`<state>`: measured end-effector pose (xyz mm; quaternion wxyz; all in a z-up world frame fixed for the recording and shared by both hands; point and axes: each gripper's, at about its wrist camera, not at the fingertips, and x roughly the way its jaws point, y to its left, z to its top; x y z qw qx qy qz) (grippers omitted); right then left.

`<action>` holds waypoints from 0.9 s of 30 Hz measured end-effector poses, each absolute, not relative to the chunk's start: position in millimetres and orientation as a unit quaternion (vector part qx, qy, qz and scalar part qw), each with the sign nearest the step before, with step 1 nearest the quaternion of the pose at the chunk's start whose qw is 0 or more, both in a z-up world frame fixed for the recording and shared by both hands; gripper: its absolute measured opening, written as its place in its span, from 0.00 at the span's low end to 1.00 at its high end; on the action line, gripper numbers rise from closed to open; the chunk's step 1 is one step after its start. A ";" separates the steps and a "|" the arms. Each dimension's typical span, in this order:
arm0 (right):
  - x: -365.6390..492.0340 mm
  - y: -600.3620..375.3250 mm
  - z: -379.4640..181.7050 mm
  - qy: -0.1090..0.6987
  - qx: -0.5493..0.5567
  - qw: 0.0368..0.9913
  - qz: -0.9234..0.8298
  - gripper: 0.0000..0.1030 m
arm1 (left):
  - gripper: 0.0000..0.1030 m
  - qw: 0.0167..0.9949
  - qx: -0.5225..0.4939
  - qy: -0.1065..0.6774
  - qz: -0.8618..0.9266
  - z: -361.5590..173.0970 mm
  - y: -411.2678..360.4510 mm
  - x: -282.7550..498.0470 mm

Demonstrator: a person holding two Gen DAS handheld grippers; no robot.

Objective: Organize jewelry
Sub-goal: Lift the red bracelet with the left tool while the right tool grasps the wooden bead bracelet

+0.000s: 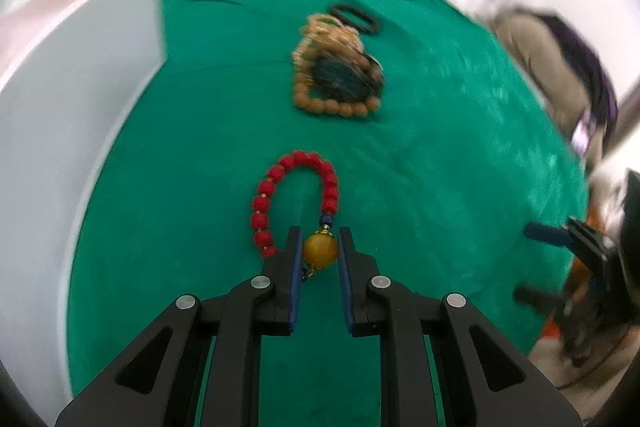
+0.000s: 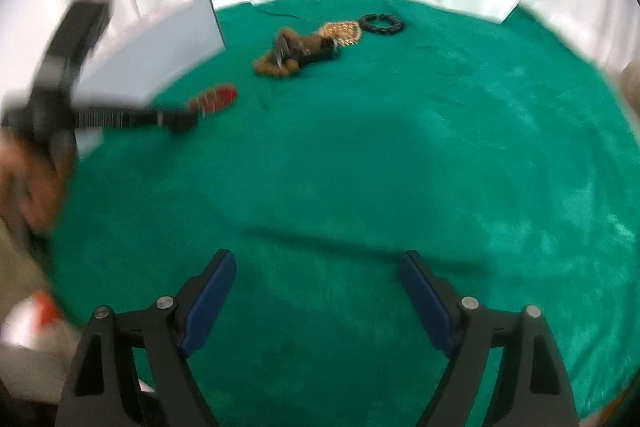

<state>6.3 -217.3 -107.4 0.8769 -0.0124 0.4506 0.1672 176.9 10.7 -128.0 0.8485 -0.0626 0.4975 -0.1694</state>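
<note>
A red bead bracelet (image 1: 304,159) with one large yellow bead (image 1: 320,253) lies on the green cloth (image 1: 440,167). My left gripper (image 1: 320,231) has its blue pads against both sides of the yellow bead, shut on it. In the right wrist view the same left gripper (image 2: 180,121) reaches in from the left to the red bracelet (image 2: 216,97). My right gripper (image 2: 316,259) stands wide open over bare green cloth (image 2: 360,167) with nothing between its fingers. It shows blurred at the right edge of the left wrist view.
Farther back lies a pile: a brown bead strand (image 1: 336,107), a gold chain piece (image 2: 344,33) and a black bead bracelet (image 2: 382,23). A white box (image 2: 160,51) stands on the left. A person's hand (image 2: 32,179) holds the left tool. White curtains close the back.
</note>
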 end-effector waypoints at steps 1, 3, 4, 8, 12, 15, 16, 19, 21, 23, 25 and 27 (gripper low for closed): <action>18.4 -223.4 -96.7 0.450 0.013 0.875 0.177 0.84 | 0.15 0.850 -0.083 0.493 -0.165 -125.1 17.4 173.1; 50.0 -232.4 -73.3 0.443 0.063 0.873 0.194 0.83 | 0.15 0.851 -0.117 0.486 -0.159 -120.8 28.1 165.9; 70.8 -233.1 -63.5 0.442 0.086 0.868 0.211 0.82 | 0.15 0.851 -0.132 0.484 -0.156 -119.3 32.7 163.5; 146.7 -212.2 -51.3 0.461 0.124 0.839 0.261 0.60 | 0.15 0.852 -0.160 0.478 -0.144 -118.0 42.0 153.8; 201.5 -178.1 -64.5 0.491 0.121 0.816 0.279 0.50 | 0.15 0.849 -0.184 0.476 -0.139 -120.5 49.5 146.2; 222.9 -161.2 -81.5 0.528 0.110 0.792 0.286 0.41 | 0.15 0.846 -0.194 0.476 -0.141 -121.8 52.2 144.3; 227.8 -157.8 -88.4 0.541 0.111 0.782 0.288 0.32 | 0.15 0.846 -0.196 0.476 -0.142 -123.2 52.0 146.4; 233.7 -164.7 -93.1 0.548 0.141 0.775 0.283 0.11 | 0.15 0.844 -0.203 0.476 -0.140 -124.8 53.6 146.0; 230.0 -169.5 -87.6 0.542 0.154 0.774 0.291 0.11 | 0.15 0.842 -0.213 0.475 -0.142 -125.5 55.6 144.7; 223.5 -173.1 -78.7 0.534 0.162 0.773 0.302 0.11 | 0.15 0.841 -0.221 0.473 -0.141 -124.1 56.7 143.4; 217.0 -176.8 -67.5 0.524 0.177 0.773 0.311 0.11 | 0.15 0.841 -0.231 0.468 -0.140 -119.5 58.0 140.5; 208.7 -179.0 -52.1 0.511 0.185 0.774 0.325 0.11 | 0.15 0.843 -0.241 0.460 -0.138 -110.3 61.4 134.7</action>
